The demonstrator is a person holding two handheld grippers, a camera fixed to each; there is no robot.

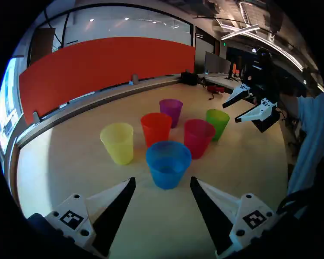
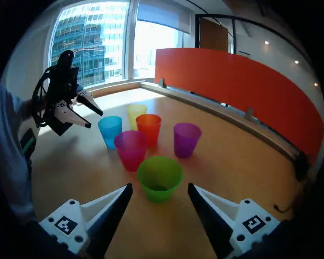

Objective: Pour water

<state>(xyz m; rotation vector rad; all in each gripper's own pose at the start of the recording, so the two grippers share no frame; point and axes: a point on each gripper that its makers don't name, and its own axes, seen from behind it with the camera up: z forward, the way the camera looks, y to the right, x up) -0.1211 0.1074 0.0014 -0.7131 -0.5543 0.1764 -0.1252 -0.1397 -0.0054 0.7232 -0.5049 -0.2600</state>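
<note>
cups: 6, one per colour, on table [image 1: 248, 172] | orange cup [image 1: 156, 127] central; blue cup [image 1: 168, 164], yellow cup [image 1: 118, 142], purple cup [image 1: 171, 110], pink cup [image 1: 198, 137] just beside it, green cup [image 1: 217, 122] beyond pink | grippers: 2, jaws apart on both | left gripper [image 1: 162, 179] faces blue, right gripper [image 2: 160, 185] faces green

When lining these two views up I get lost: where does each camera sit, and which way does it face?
Left gripper view: rides on the left claw, looking along its open fingers at the blue cup; the right claw and a sleeve show upper right.
Right gripper view: rides on the right claw, looking along its open fingers at the green cup; the left claw shows upper left.
Shared: both cups, the pink cup between them, the table and the orange wall, from different sides.
</note>
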